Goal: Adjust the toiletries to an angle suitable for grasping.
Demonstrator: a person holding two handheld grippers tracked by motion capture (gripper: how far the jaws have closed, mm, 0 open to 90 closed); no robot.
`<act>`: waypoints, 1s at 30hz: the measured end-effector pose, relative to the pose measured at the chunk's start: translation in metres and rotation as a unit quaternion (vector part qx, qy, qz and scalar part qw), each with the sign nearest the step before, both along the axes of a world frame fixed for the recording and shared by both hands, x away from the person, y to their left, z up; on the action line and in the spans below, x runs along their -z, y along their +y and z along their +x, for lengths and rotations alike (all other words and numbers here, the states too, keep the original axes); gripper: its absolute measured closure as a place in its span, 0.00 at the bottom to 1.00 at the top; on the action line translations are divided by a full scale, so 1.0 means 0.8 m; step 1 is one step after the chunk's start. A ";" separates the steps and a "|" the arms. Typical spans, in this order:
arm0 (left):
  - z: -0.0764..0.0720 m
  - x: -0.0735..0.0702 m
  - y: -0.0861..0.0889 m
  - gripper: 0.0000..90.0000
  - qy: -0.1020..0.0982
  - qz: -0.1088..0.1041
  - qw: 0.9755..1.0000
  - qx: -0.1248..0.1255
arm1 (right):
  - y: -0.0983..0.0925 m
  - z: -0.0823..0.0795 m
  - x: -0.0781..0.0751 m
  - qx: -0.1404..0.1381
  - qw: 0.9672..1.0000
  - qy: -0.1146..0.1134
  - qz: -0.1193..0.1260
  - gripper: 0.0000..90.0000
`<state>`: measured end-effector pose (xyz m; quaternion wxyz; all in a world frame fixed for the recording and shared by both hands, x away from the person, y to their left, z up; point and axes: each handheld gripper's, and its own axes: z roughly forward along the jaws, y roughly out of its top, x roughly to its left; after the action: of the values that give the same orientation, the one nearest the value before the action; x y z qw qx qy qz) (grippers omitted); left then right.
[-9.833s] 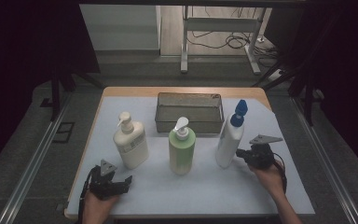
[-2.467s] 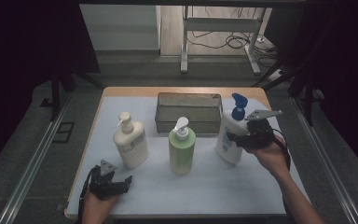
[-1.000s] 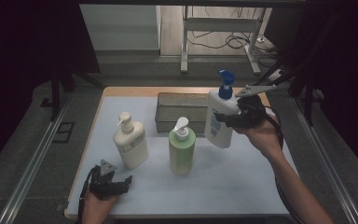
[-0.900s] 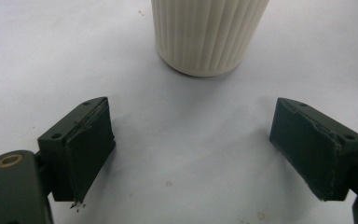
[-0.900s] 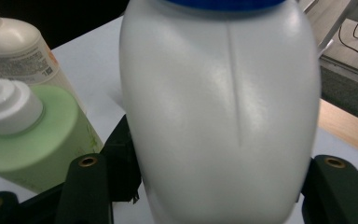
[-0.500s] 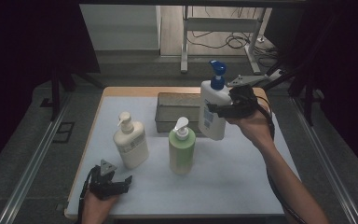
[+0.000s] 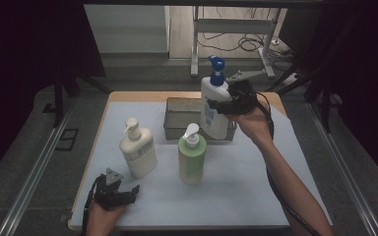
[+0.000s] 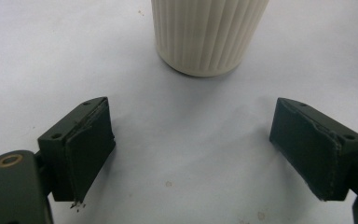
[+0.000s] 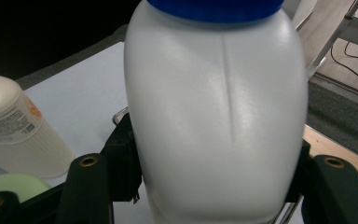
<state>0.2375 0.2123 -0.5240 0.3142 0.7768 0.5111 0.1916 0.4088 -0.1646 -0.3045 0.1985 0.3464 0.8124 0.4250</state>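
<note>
Across the pale sheet-covered wooden table (image 7: 275, 196), not much room to err near its far edge. Toward the back, a dark grey wire-mesh basket (image 7: 177, 101), low-walled and light by the look of it, so likely to skid or tip if clipped on the rim by a descending base.

Lifted clear of the table at the basket's right end, upright: a tall white plastic bottle with a blue pump head (image 7: 214, 105), whether squarely over the basket or just in front of it, hard to say. Pinched at mid-body by the right gripper (image 7: 226, 104), jaws half spread around smooth, rounded walls (image 9: 214, 116). Main risk right there — a slick, curved surface and probably a heavy fill, so liable to slide down through the pads or swing about the pinch line. Squeezing harder could dent the wall.

Nearer, a squat cream ribbed pump bottle (image 7: 139, 152) and a pale green pump bottle (image 7: 192, 160), both standing; the green one close below the carried bottle, easily toppled by a low pass or a drop.

Resting at the near edge, the left gripper (image 8: 191, 154), jaws wide apart on nothing — no help for catching a slip.
</note>
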 end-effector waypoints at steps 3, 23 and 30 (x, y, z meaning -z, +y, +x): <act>0.000 0.000 0.000 0.14 0.000 0.000 1.000 0.000 | 0.004 0.005 0.001 0.001 1.000 -0.001 -0.001 0.45; 0.000 0.000 0.000 0.14 0.000 0.000 1.000 0.000 | 0.039 0.047 0.008 0.019 1.000 -0.010 0.005 0.45; 0.000 0.000 0.000 0.14 -0.001 0.000 1.000 0.000 | 0.050 0.063 0.016 0.027 0.999 -0.016 0.009 0.45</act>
<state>0.2373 0.2121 -0.5242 0.3144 0.7764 0.5112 0.1922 0.4594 -0.1249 -0.3171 0.2197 0.3637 0.7953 0.4324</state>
